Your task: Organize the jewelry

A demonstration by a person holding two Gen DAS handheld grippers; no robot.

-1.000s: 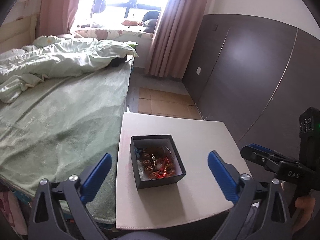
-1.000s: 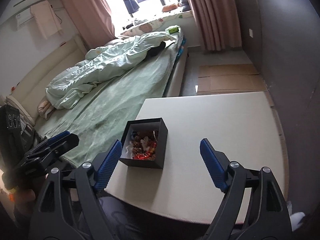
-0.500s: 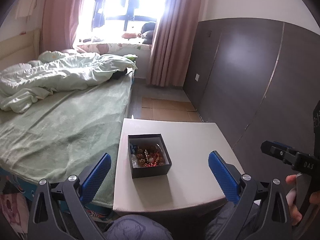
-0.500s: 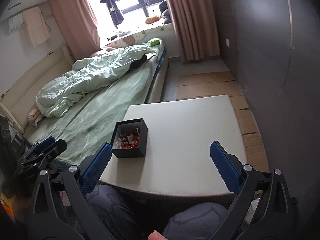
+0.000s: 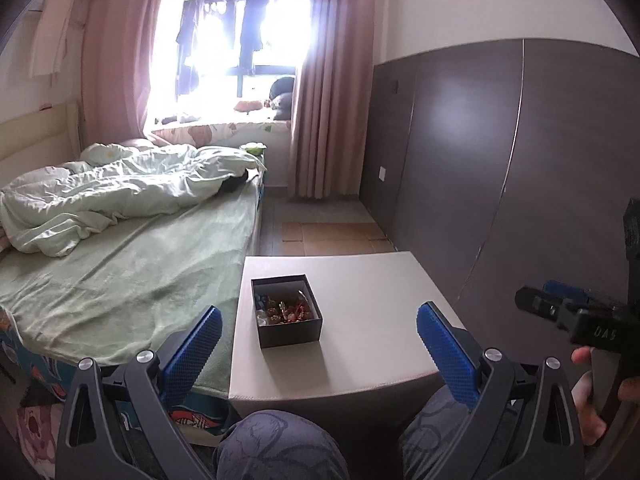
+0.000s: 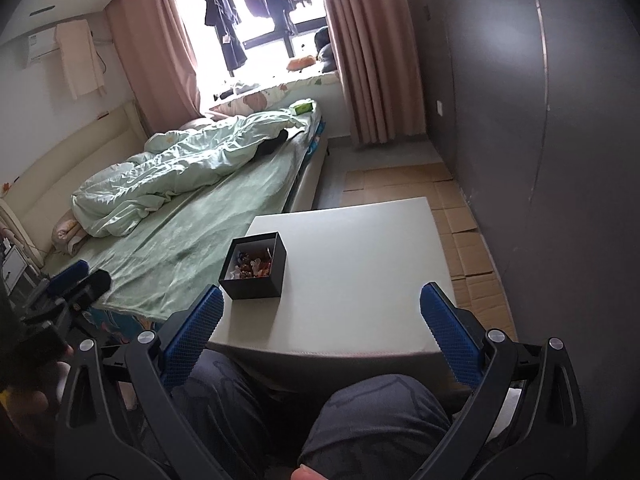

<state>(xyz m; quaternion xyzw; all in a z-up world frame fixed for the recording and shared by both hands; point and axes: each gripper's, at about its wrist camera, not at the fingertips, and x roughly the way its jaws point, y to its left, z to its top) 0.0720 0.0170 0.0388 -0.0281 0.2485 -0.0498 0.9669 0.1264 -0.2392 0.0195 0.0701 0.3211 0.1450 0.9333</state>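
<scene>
The black box sat open-topped near the left edge of the white counter, beside the bed. It was a small square box with rigid matte walls and a pale lining, holding a tangle of red, gold and blue jewelry, beads too small to tell apart. Both grippers hung well short of it above the person's knees: the left gripper with fingers spread wide, the right gripper likewise wide and empty. To sort well, one should probably steady the box wall with one gripper and pinch a single piece with the other, lifting slowly so strands do not snag.
</scene>
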